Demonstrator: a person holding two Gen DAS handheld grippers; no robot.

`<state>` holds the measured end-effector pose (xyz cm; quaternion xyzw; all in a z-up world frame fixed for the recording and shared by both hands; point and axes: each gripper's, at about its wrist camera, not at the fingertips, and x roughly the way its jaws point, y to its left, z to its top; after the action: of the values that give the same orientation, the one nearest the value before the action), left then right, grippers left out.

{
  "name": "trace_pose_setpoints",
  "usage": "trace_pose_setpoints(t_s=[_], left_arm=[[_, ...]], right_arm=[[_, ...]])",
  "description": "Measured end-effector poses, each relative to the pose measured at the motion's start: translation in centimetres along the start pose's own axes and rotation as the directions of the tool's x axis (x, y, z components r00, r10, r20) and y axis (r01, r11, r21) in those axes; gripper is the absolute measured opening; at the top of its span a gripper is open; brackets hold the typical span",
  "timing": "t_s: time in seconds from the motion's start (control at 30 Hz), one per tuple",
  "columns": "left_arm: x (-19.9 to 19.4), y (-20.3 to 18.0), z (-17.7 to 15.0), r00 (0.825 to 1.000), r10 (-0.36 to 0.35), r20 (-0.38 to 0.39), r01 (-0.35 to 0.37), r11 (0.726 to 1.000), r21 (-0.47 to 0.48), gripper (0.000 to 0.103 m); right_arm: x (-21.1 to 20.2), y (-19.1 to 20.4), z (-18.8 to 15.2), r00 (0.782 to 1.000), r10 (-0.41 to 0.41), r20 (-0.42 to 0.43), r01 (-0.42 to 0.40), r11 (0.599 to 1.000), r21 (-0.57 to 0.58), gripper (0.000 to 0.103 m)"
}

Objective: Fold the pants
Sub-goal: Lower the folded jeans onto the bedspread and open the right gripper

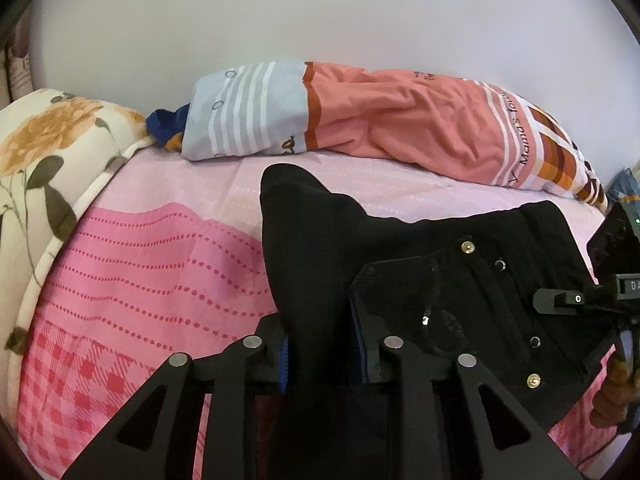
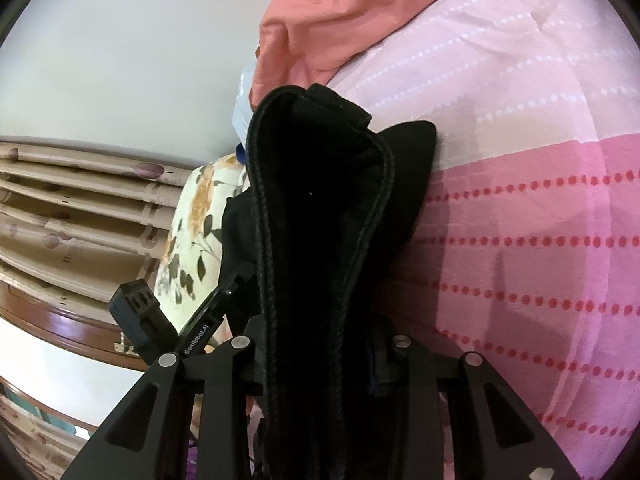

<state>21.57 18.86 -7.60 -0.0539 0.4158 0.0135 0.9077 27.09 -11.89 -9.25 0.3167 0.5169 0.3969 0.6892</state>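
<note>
Black denim pants (image 1: 400, 280) lie partly lifted over the pink patterned bed sheet (image 1: 140, 260). Left gripper (image 1: 324, 354) and right gripper (image 2: 320, 360) each have jaws clamped on bunched fabric. Recommend moving both together, aligning edges, keeping tension even.

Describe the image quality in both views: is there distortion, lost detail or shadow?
Left wrist view: fisheye bends the bed sheet; the black pants lose most fabric detail, only rivets glint. Right wrist view: the pants are near-black in the middle with stitching visible along the edges; soft shadows fall on the sheet.
</note>
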Motion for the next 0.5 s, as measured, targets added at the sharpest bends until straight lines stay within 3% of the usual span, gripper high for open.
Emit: trace_pose_setpoints(t_s=[0.17,0.27,0.37,0.5], left_arm=[[0.4,0.9,-0.6,0.999,0.039,0.009,-0.039,0.998,-0.042,0.052],[0.2,1.2,-1.2,0.994,0.108,0.02,-0.106,0.993,-0.053,0.07],[-0.8,1.1,-1.8,0.989,0.142,0.053,-0.139,0.989,-0.059,0.073],[-2.5,0.3,-2.3,0.979,0.187,0.087,-0.183,0.982,-0.05,0.077]], right_arm=[[-0.4,0.9,-0.5,0.994,-0.108,0.03,0.11,0.991,-0.078,0.039],[-1.2,2.9,-1.5,0.966,-0.226,0.123,0.244,0.958,-0.15,0.046],[-2.3,5.1,-3.2,0.929,-0.302,0.215,0.343,0.919,-0.194,0.056],[-3.9,7.9,-5.7,0.891,-0.325,0.316,0.406,0.882,-0.238,0.065]])
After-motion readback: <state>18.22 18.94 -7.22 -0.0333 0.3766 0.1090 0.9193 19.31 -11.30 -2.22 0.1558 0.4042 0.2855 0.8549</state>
